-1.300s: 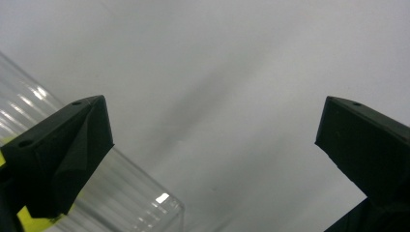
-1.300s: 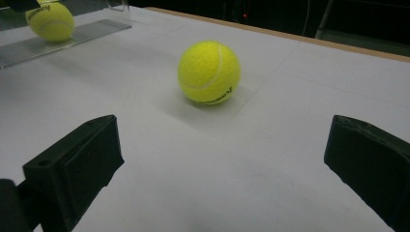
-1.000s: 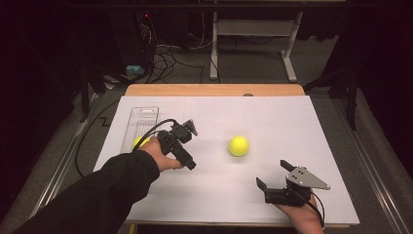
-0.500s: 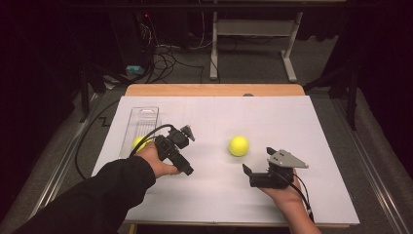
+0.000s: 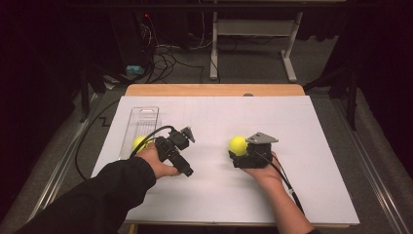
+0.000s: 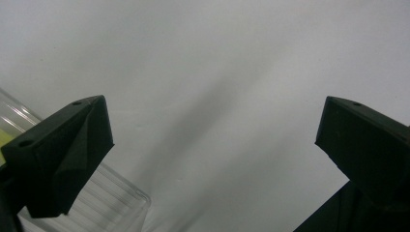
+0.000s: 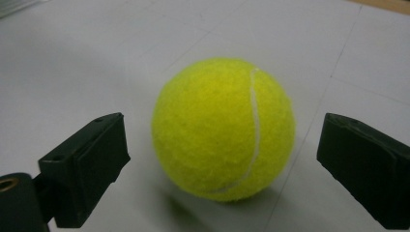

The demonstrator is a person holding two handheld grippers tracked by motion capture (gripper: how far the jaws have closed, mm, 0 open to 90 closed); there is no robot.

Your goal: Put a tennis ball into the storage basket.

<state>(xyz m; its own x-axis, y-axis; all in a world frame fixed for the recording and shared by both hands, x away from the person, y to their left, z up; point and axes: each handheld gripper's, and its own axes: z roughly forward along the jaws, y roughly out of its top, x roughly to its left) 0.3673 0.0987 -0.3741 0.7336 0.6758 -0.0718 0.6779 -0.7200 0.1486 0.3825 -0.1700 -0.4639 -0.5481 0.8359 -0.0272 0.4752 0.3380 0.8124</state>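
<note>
Your right tongs (image 7: pixel 220 159) stand wide, and the ball (image 7: pixel 223 128) sits on the desk (image 7: pixel 96 58) in the middle of the right gripper view, between the two jaws but touching neither. In the high view the same ball (image 5: pixel 238 145) lies just left of the right tongs (image 5: pixel 243 157), at centre frame.

Judge it a light, felt-covered tennis ball: springy, not fragile, with a grippy nap that should not slip. Being round, it will likely roll if you nudge one side first. Take it across its widest part, at mid-height, both jaws meeting it together; a low or high bite would probably squeeze it out.

Your left tongs (image 6: pixel 212 145) are also wide and hold nothing. They hover over the desk beside a clear tray (image 6: pixel 116 203) at lower left of the left gripper view. A second ball (image 5: pixel 139 143) lies by that tray (image 5: pixel 143 119), left of centre in the high view.
</note>
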